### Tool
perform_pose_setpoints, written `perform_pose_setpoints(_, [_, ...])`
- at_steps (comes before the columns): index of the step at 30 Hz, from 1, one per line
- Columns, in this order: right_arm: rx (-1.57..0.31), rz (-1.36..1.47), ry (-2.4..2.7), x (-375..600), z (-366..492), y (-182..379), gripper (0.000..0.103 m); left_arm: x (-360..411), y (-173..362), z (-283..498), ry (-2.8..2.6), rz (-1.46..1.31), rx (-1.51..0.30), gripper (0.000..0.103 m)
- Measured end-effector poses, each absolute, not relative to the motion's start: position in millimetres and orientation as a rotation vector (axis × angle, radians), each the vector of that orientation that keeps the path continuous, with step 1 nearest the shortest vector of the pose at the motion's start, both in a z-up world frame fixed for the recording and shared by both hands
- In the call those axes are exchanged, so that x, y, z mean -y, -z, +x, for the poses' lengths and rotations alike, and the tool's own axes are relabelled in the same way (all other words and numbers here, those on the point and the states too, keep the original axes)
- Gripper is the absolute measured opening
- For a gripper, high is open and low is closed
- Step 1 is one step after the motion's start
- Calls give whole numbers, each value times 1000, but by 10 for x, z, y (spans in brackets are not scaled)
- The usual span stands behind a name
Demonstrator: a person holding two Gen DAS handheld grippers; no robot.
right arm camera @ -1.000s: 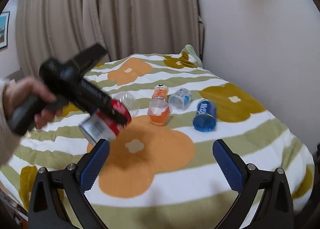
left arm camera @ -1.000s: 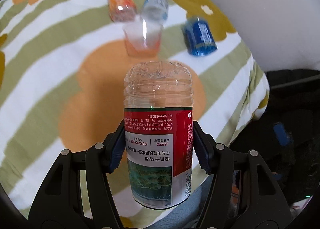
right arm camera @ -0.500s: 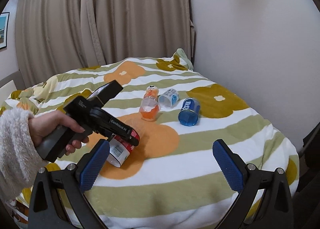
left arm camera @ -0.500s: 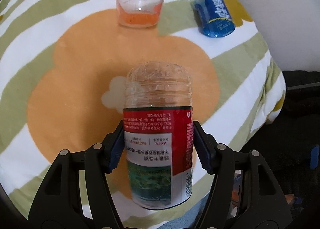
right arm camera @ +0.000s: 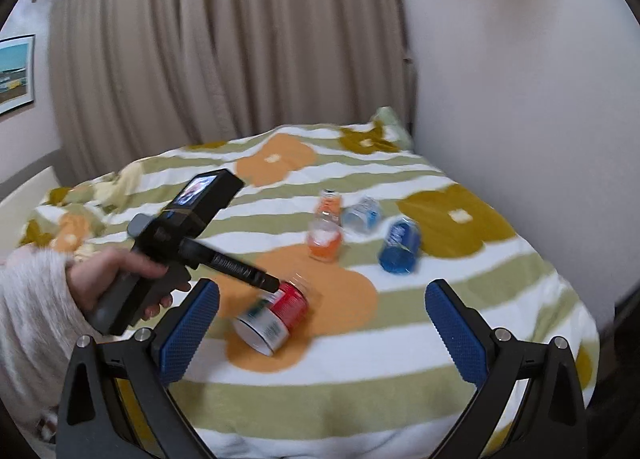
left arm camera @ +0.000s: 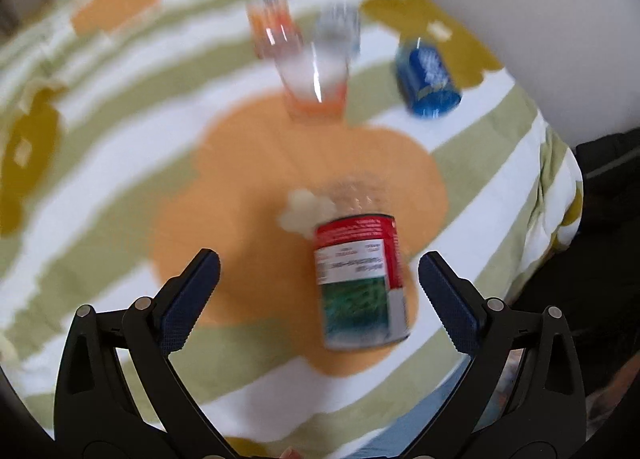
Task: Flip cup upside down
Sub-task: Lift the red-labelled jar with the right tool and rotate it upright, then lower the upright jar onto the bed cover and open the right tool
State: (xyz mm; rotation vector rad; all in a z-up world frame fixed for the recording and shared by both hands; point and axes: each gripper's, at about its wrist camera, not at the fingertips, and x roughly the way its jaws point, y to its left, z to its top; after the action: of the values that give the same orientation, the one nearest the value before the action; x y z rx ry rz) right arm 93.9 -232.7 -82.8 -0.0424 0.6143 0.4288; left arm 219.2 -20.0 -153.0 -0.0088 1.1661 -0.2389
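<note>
The clear plastic cup with a red, white and green label point(left arm camera: 360, 279) rests on the orange flower of the bedspread, open rim toward me, blurred by motion. It also shows in the right wrist view point(right arm camera: 274, 317), tilted or on its side. My left gripper point(left arm camera: 318, 283) is open, its jaws spread wide on either side of the cup and not touching it. The left gripper's body point(right arm camera: 192, 235) is held above the cup in the right wrist view. My right gripper point(right arm camera: 322, 319) is open and empty, well back from the bed.
An orange-tinted clear cup point(left arm camera: 314, 79) stands farther back, with an orange cup point(left arm camera: 272, 25) and a clear blue-labelled cup point(left arm camera: 338, 29) behind it and a blue cup point(left arm camera: 426, 77) lying at the right. The bed edge point(left arm camera: 556, 219) drops off at the right. A wall point(right arm camera: 520, 99) and curtains point(right arm camera: 224, 43) stand behind.
My left gripper has opened and let go of the red-labelled cup, which now lies on the bedspread. The left gripper has pulled back and up. The right gripper has stayed open.
</note>
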Motion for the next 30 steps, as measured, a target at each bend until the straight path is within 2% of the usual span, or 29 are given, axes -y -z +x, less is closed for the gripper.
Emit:
perform_pose_setpoints(2, [-712,-26,-454,2231,1226,621,103,91,1333,1995,227,17,-1078,103])
perform_pose_setpoints(5, [-919,55,-540,2037,1737,697,103,-66,1218,1768,224,0,-1018,103])
perform_pose_setpoints(12, [-1409,201,-475,1577,2796,1974,103,-428,1228,1239,241,-45,-947,103])
perform_pose_setpoints(14, [-1505,282,-439,1551,2949,2340,97,-493,1242,1120,256,-55,-939,103])
perform_pose_setpoints(15, [-1546,321,-420,1539,3008,2518,87,-519,1254,1079,259,-55,-936,103])
perform_pose_setpoints(16, [-1568,350,-415,1518,3026,2594,82,-547,1264,1043,262,-51,-934,103])
perform_pose_setpoints(18, [-1596,397,-392,1508,3067,2769,79,-598,1282,1004,264,-42,-931,103])
perform_pose_setpoints(23, [-1622,434,-359,1464,3108,2839,79,-668,1354,987,281,-46,-940,103])
perform_pose_setpoints(26, [-1633,424,-345,1470,3131,2878,70,-685,1393,1016,289,-46,-946,103])
perform_pose_setpoints(27, [-1637,425,-349,1465,3137,2891,60,-688,1402,1020,292,-47,-946,103])
perform_pose_setpoints(30, [-1619,429,-351,1475,3142,2799,59,-695,1402,1017,295,-55,-939,103])
